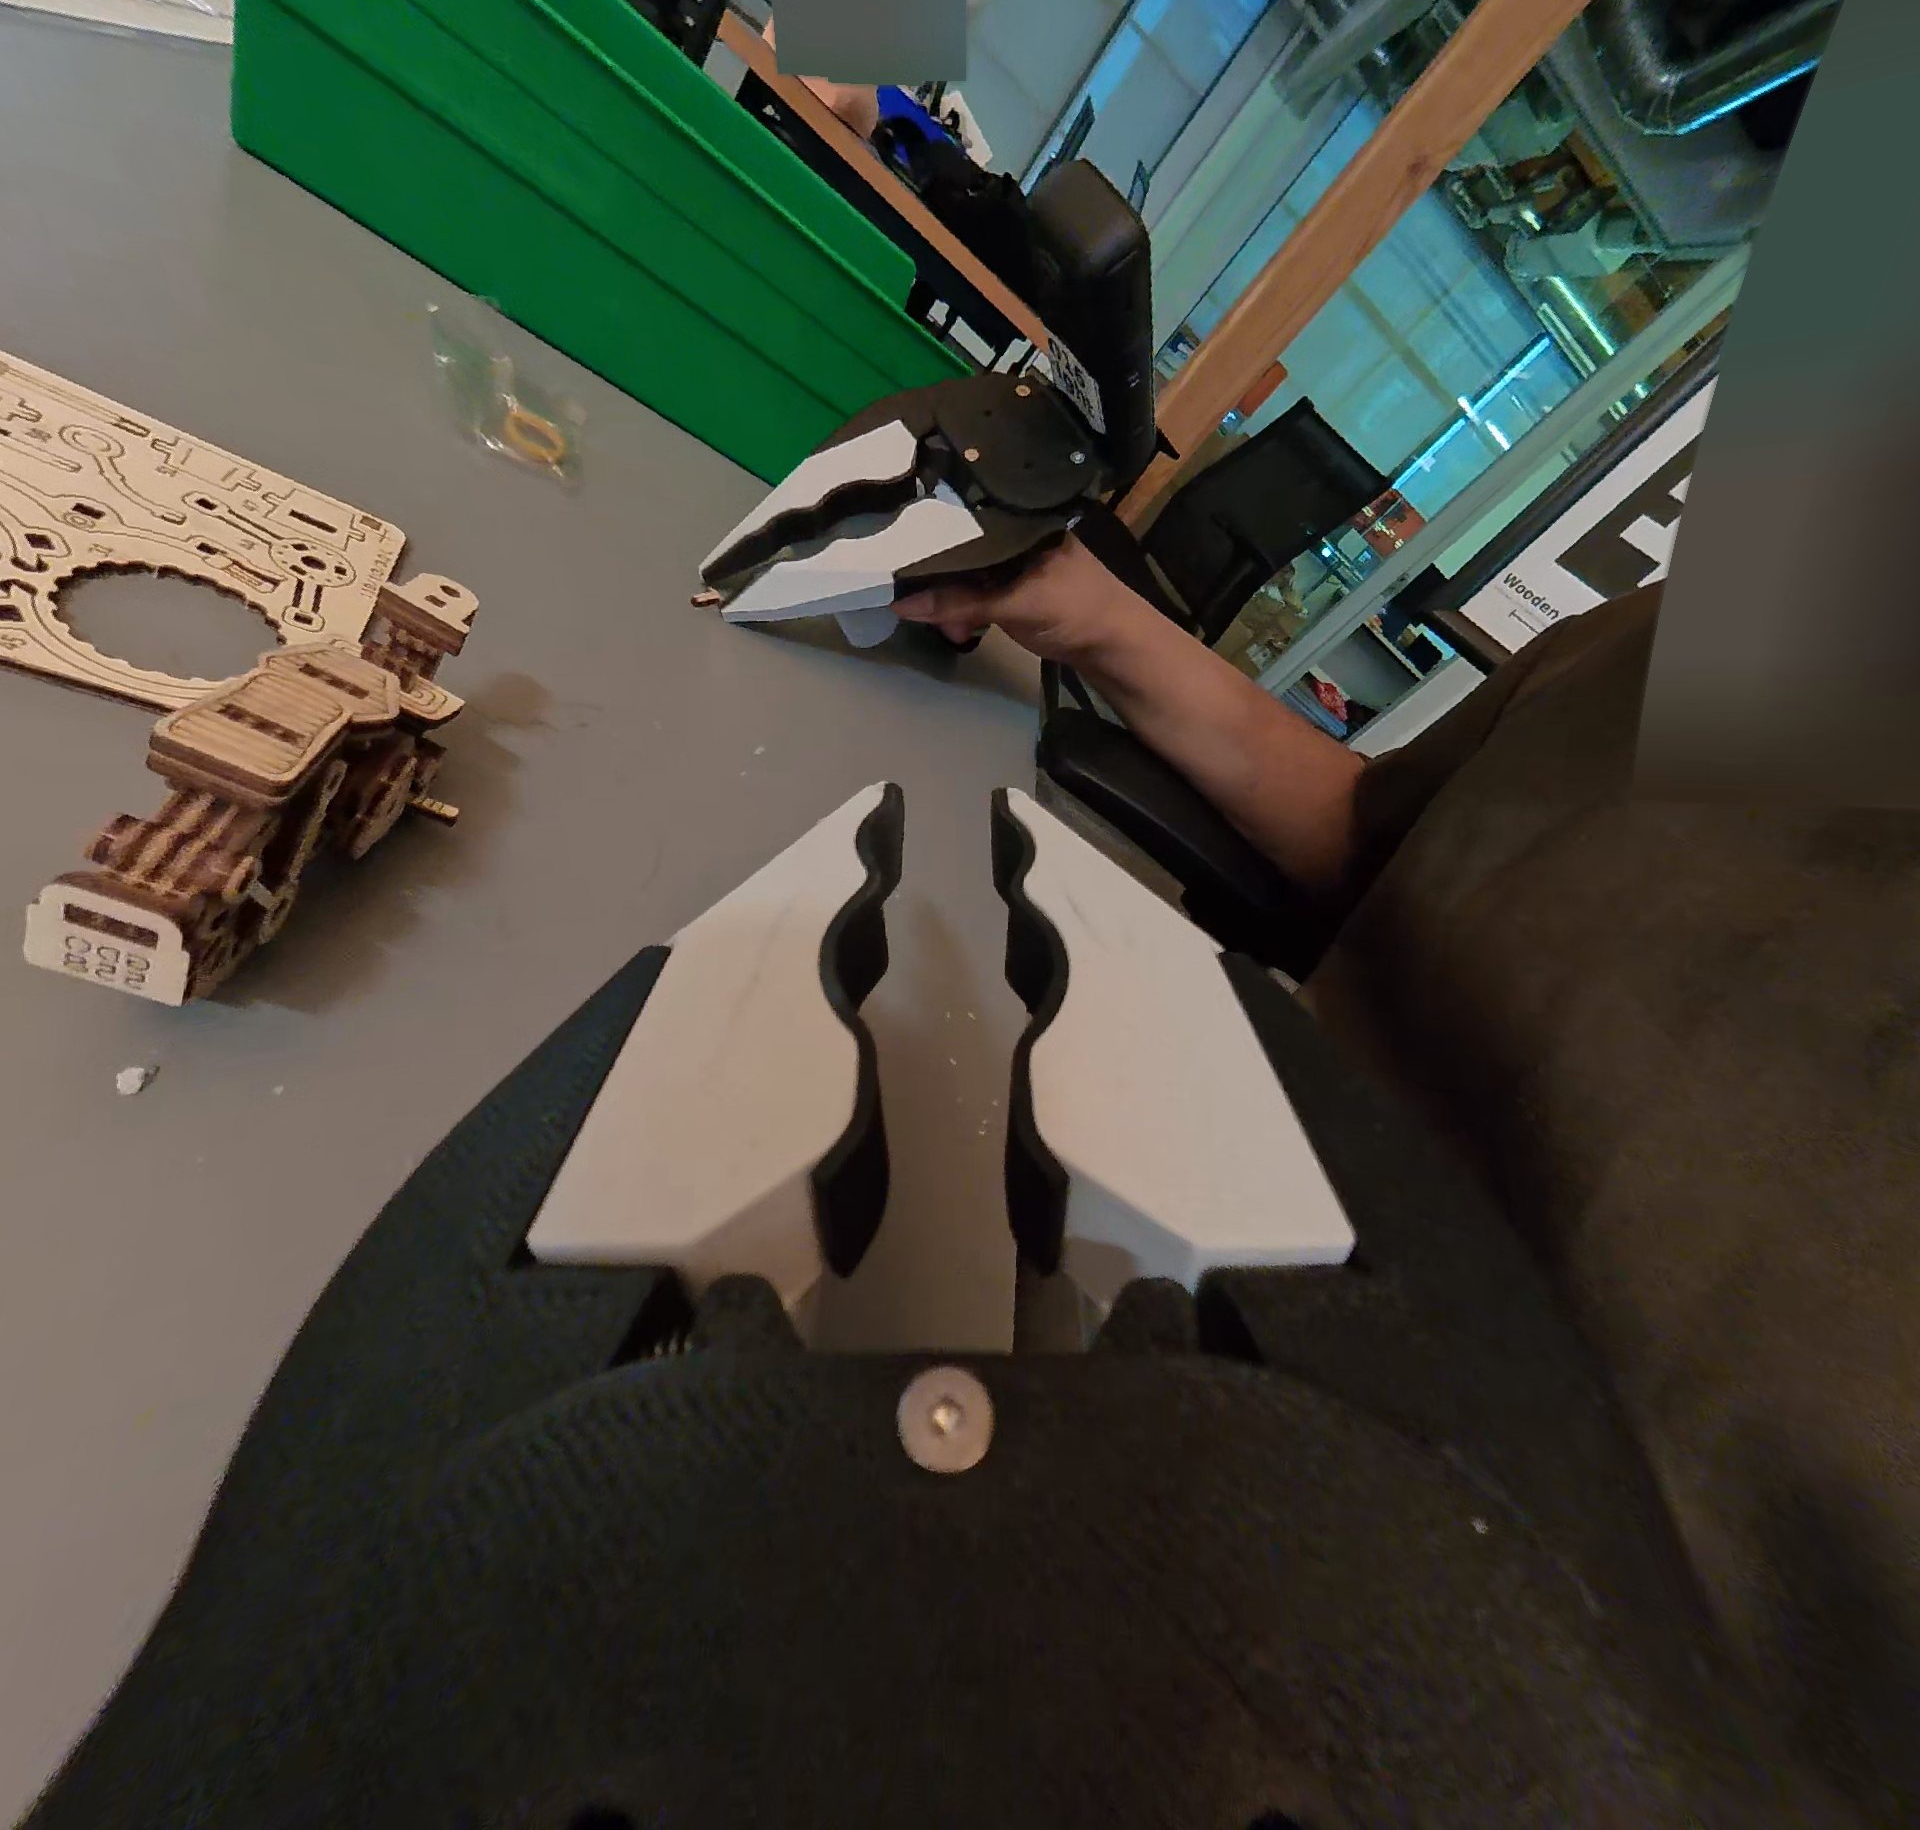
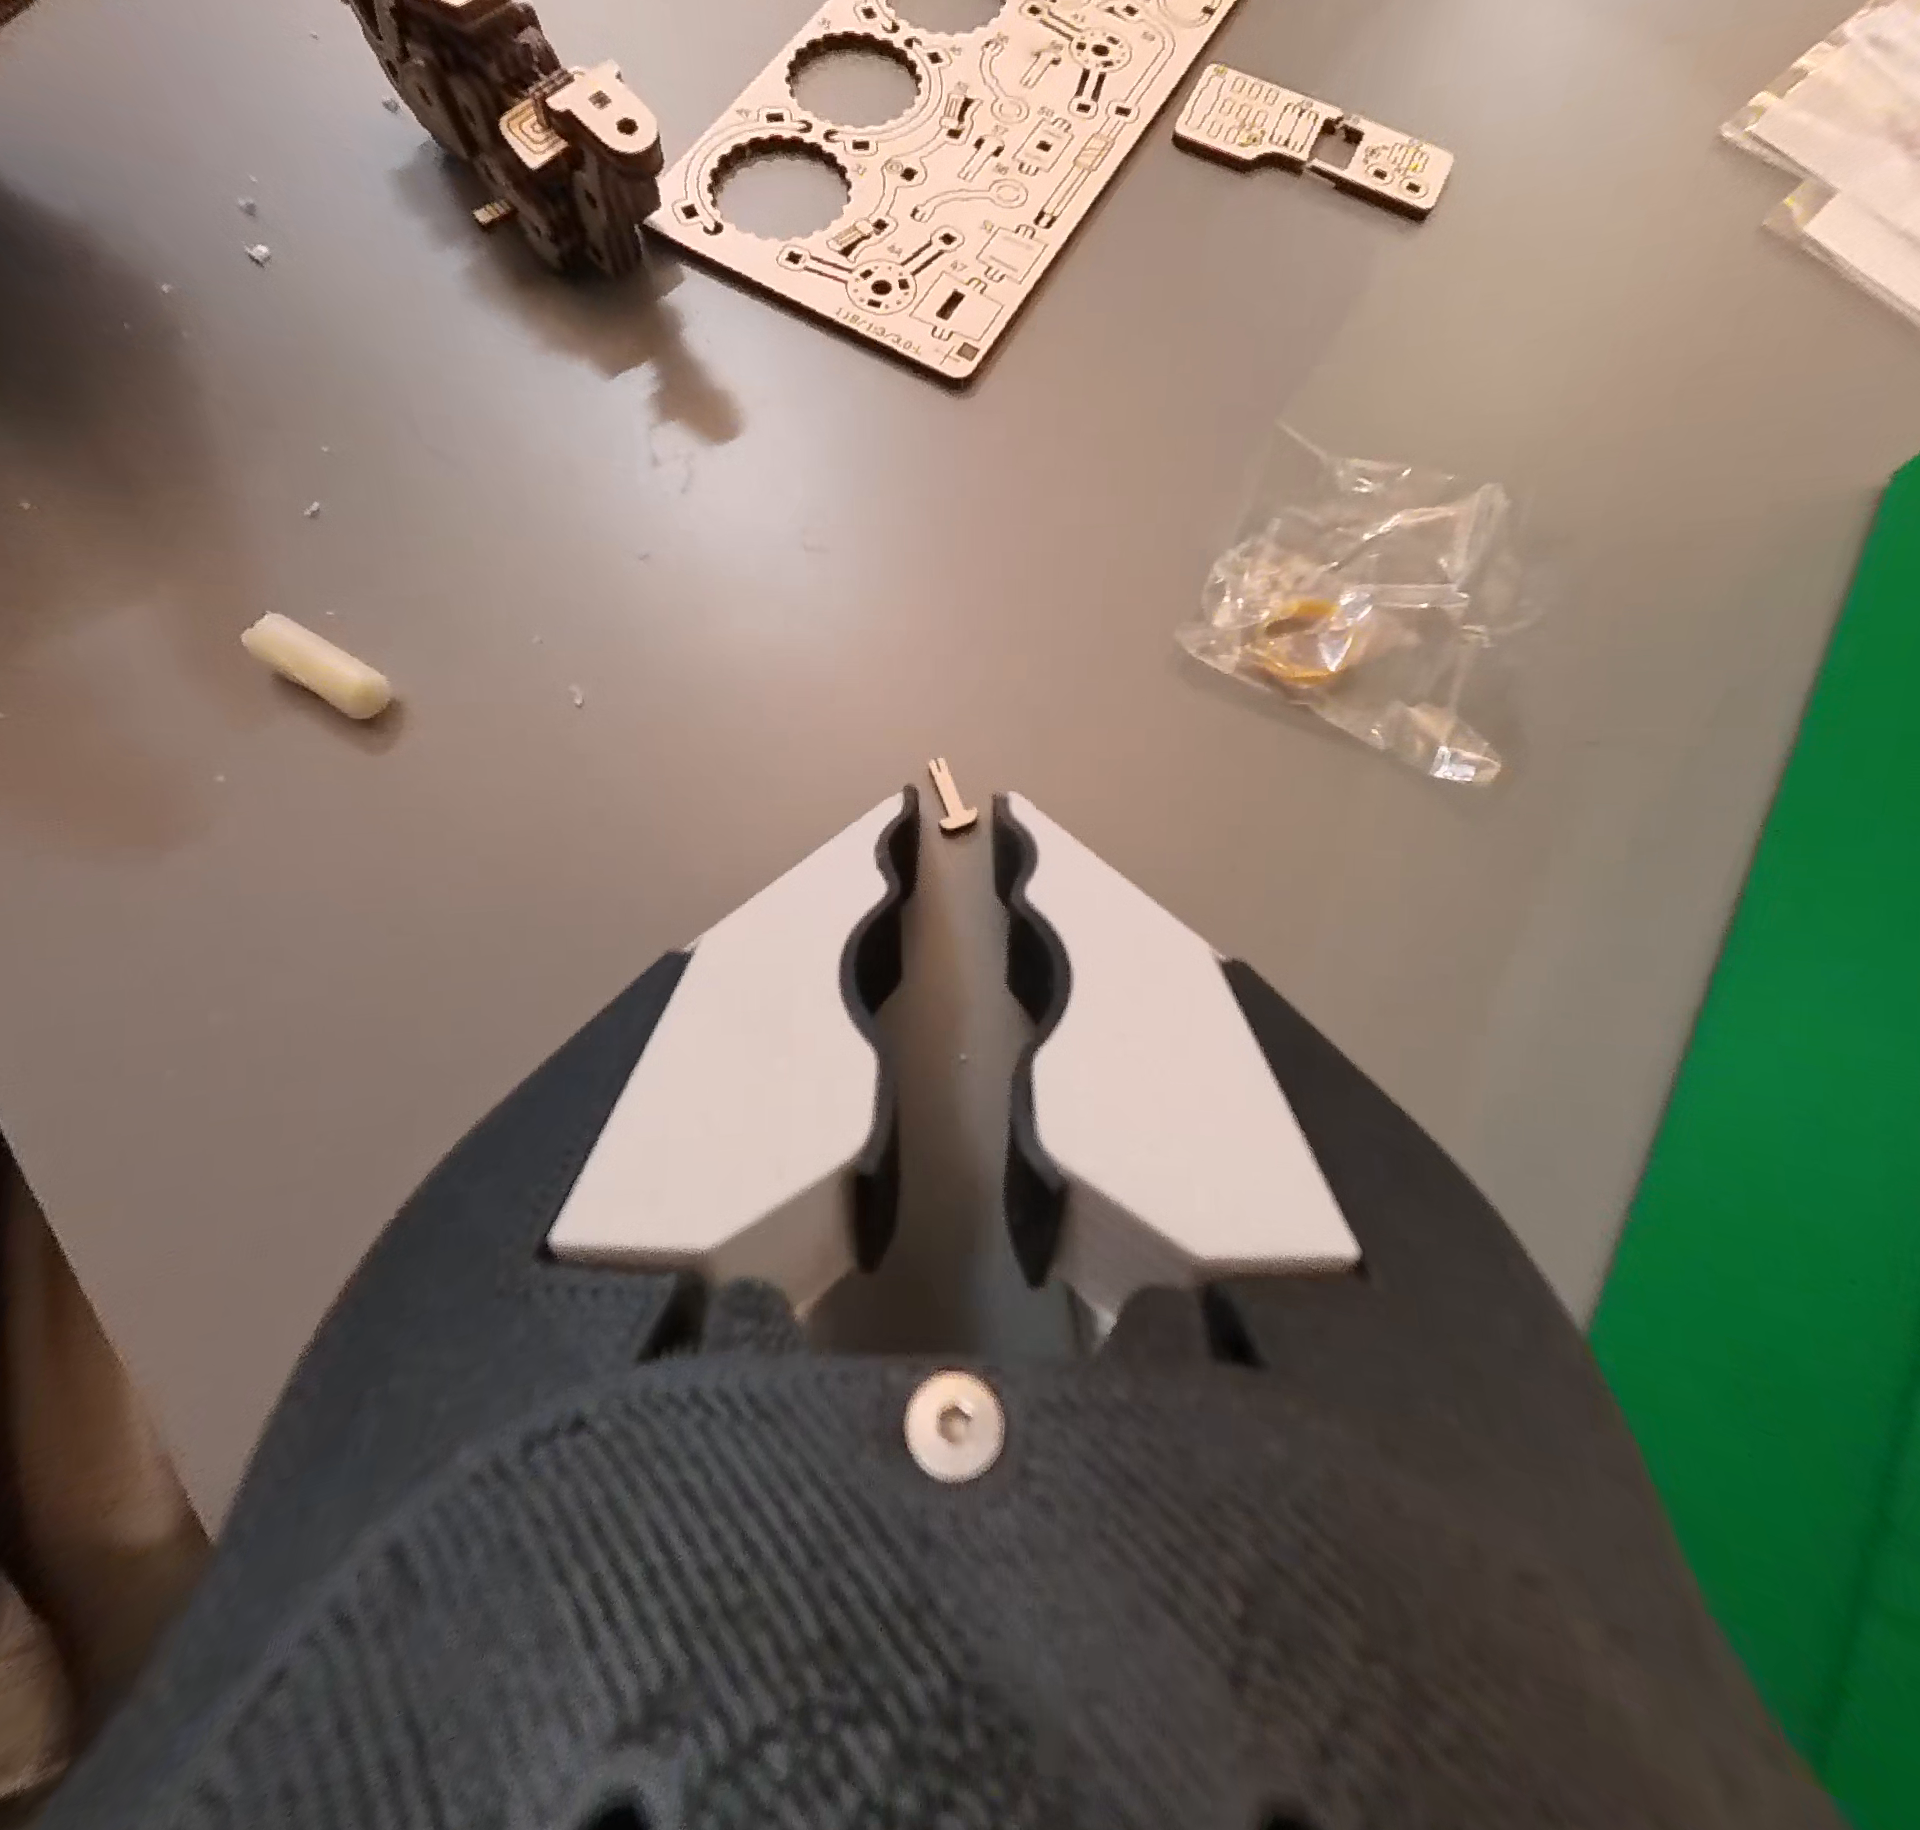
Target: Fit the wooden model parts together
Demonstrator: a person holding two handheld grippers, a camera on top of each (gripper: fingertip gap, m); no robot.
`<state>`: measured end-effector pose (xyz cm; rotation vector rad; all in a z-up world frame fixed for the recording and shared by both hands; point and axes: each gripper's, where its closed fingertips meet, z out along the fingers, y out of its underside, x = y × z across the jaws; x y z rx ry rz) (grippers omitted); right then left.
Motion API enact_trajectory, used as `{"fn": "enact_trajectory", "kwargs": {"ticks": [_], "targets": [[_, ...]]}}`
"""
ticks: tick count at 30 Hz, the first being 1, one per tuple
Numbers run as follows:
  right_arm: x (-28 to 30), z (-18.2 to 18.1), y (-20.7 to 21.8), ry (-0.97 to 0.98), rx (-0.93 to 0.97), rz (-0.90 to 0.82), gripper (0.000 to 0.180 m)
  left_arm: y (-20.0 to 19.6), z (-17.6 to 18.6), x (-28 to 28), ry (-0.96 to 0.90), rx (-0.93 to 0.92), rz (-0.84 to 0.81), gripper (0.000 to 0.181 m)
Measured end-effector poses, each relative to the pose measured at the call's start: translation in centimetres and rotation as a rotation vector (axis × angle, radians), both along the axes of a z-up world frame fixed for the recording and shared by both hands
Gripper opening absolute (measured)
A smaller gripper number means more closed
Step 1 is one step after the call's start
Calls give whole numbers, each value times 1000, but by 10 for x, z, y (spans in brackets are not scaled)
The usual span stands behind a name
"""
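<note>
while my right fingers [image 2: 951, 804] stand narrowly parted around the small wooden pin [image 2: 948, 795] on the bench [image 2: 831, 554], unpinched, my left fingers [image 1: 945, 793] wait empty, slightly apart; next i'd pinch it and carry it to the half-built wooden model [image 1: 239, 783].

Printed writing stands on a white sticker [image 1: 1075, 383] on the far black tool, a white sign [image 1: 1558, 591] behind, and the flat pale wooden parts sheet [image 2: 956, 149].
</note>
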<state>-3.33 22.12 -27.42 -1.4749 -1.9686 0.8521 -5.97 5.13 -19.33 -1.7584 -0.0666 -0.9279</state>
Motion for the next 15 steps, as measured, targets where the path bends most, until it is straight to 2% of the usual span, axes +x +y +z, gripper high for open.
{"fn": "enact_trajectory", "kwargs": {"ticks": [15], "targets": [[-1,0,7,3,66,-31,5,-1,1,0,-1,3,1,14]]}}
